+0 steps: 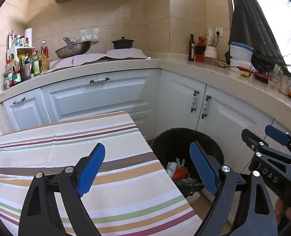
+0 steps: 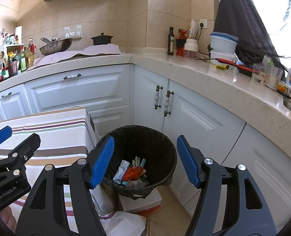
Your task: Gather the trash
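Round black bag-lined trash bin (image 2: 137, 155): beside striped-cloth table (image 1: 70, 149); crumpled wrappers (image 2: 132, 172) inside. Right gripper (image 2: 145, 161) above bin, left gripper (image 1: 147, 169) over table edge: both released, empty. Advice: confirm drop, withdraw upward clear of rim.

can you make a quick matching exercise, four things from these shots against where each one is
Things:
1. wok
2. bin
3. wrappers
4. striped cloth

Places:
A. inside the bin
B. over the table
C. on the stove
D. on the floor by the corner cabinets

Pairs: 1-C, 2-D, 3-A, 4-B
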